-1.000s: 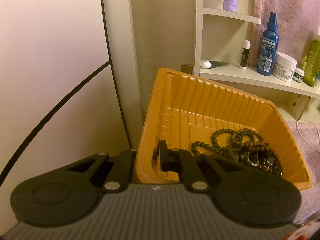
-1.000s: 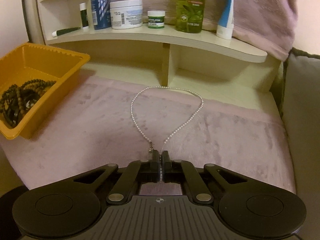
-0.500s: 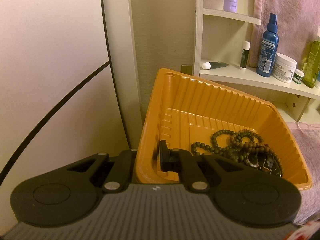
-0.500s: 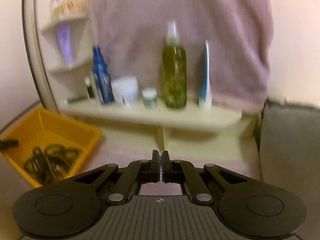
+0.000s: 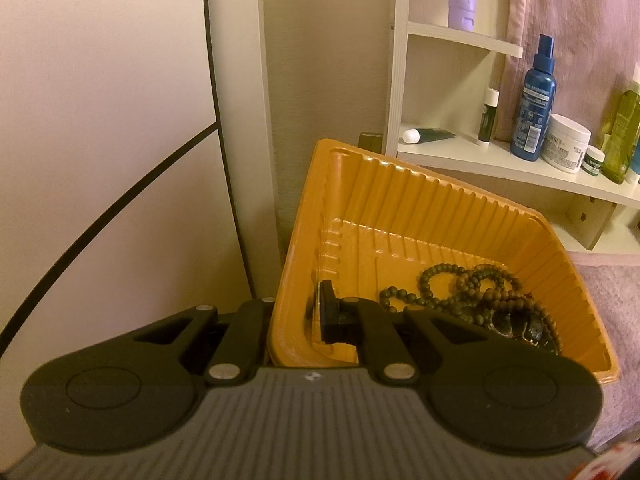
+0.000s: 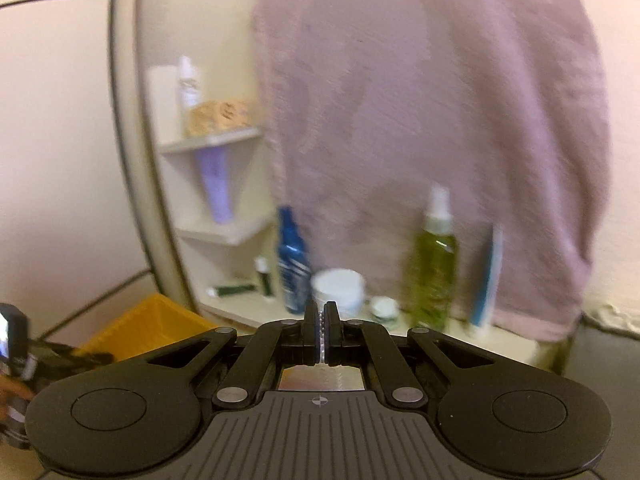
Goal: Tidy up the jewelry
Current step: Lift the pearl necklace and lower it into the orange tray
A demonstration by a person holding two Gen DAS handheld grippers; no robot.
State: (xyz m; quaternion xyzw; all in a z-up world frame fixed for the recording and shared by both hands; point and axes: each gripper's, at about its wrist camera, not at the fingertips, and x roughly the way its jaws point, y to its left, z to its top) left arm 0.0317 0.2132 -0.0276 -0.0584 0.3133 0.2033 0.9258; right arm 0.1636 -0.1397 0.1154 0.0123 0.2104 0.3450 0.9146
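Where legible, white jar (image 5: 565, 143) label too small; green bottle (image 6: 434, 268) blurred.

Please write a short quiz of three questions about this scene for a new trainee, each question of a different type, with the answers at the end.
1. True or false: the left gripper is clamped on the near wall of the orange tray.
2. What is pinched between the pads of the right gripper? A) a dark bead bracelet B) a pearl necklace C) a tube of cream
3. Fill in: the dark bead bracelets lie in the tray's ___ corner in the left wrist view.

Key: 1 true. 2 B, a strand of small pearl beads shows between the pads. 3 near right.
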